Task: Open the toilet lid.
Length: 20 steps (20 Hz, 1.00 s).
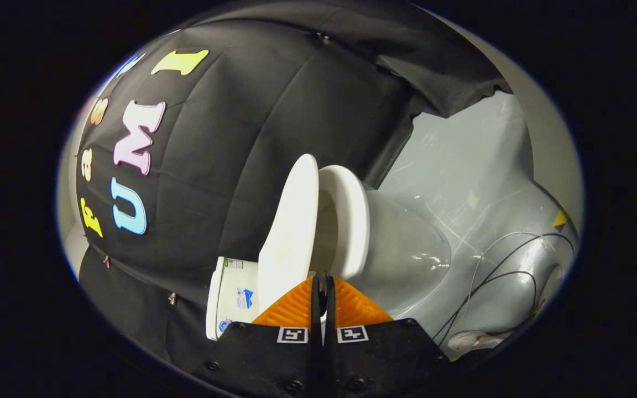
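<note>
Toilet's white oval plastic lid (291,232), mid-frame and parted from the white seat (351,221), could drop shut because the gripper (322,284) fingers, pressed together, merely touch its edge.

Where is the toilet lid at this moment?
In the gripper view, the toilet lid stands lifted off the seat, between the seat and the tank, just ahead of the closed gripper.
</note>
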Each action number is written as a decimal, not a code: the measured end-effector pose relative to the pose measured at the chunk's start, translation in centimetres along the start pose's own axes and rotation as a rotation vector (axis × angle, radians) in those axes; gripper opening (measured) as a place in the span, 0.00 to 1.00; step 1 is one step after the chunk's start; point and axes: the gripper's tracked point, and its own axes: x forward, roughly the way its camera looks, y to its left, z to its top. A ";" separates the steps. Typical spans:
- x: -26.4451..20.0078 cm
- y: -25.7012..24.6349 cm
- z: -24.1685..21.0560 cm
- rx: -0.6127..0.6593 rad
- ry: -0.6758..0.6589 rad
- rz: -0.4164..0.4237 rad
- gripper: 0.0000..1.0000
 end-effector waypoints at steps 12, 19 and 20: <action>-2.8 8.5 0.9 -0.257 -0.089 -0.050 0.05; -4.1 15.0 0.5 -0.445 -0.162 -0.070 0.05; -4.2 16.1 0.4 -0.467 -0.177 -0.070 0.05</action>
